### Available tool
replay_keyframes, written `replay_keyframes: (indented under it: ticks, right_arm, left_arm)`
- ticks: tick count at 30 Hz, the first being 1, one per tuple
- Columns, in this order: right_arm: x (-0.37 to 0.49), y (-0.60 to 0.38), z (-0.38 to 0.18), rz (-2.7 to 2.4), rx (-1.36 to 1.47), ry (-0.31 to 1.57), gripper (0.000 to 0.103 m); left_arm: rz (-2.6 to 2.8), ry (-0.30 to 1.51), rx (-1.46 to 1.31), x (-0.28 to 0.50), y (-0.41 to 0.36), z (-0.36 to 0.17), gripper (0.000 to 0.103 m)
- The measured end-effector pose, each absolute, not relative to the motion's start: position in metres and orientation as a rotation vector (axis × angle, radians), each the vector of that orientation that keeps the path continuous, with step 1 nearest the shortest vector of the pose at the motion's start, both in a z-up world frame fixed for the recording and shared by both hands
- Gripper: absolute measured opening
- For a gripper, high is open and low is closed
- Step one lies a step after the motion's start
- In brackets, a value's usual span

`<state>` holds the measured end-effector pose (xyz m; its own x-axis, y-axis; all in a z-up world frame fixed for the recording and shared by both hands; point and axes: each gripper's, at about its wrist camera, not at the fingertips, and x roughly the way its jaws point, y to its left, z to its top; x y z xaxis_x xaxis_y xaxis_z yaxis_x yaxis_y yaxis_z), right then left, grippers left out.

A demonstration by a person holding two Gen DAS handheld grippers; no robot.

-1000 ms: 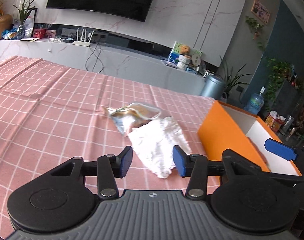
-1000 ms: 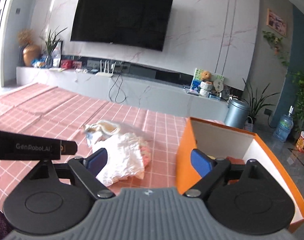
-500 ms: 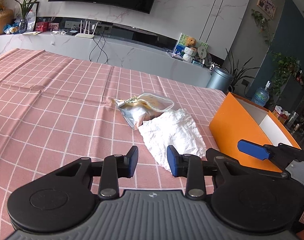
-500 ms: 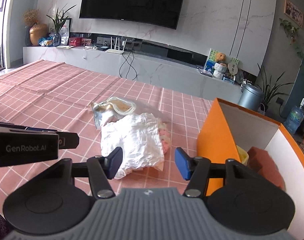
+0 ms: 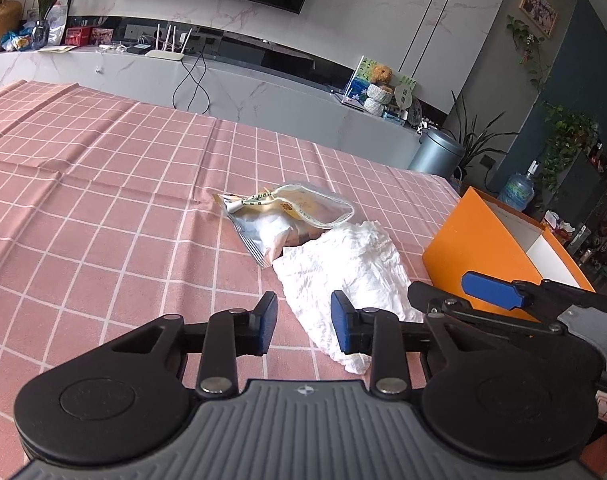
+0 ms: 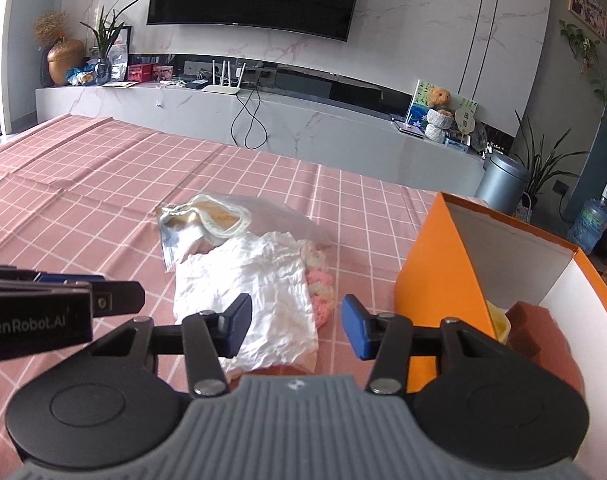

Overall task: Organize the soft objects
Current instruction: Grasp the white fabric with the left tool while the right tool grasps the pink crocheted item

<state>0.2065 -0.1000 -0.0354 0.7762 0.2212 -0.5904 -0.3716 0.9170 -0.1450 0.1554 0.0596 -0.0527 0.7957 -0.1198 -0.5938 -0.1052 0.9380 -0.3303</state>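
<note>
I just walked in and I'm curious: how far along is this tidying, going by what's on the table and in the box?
Partly done: the orange box already holds a yellow item and a reddish-brown one. In hand: nothing yet; both claws, left and right, are closing, empty, above the white cloth. Left on the table: that cloth, the pink knitted piece and the plastic bag.

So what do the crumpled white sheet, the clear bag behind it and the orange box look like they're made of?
Crumpled white sheet: probably tissue paper or thin cloth, matte, finely creased. Clear bag: glossy plastic film, see-through with glare. Orange box: likely cardboard, matte, stiff flat walls, white inside.
</note>
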Motion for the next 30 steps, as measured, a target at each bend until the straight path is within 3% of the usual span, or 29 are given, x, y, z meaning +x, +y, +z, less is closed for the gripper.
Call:
replay_keyframes:
  ticks: [10,12,15,19,30]
  right_arm:
    - [0.233,-0.091,-0.062,0.327,-0.24,0.702,0.051]
    - [0.236,-0.093,-0.066,0.339,-0.227,0.721,0.048]
    - [0.238,-0.094,-0.069,0.365,-0.2,0.744,0.027]
    - [0.234,-0.092,-0.071,0.395,-0.2,0.747,0.015]
    - [0.209,-0.094,-0.068,0.475,-0.125,0.791,0.01]
  left_arm:
    - [-0.009,0.7,-0.371,0.174,0.062,-0.067,0.036]
    - [-0.015,0.707,-0.377,0.176,0.063,-0.07,0.036]
    - [-0.023,0.717,-0.378,0.18,0.062,-0.074,0.036]
    - [-0.026,0.724,-0.376,0.181,0.06,-0.075,0.036]
    - [-0.005,0.735,-0.353,0.163,0.061,-0.073,0.034]
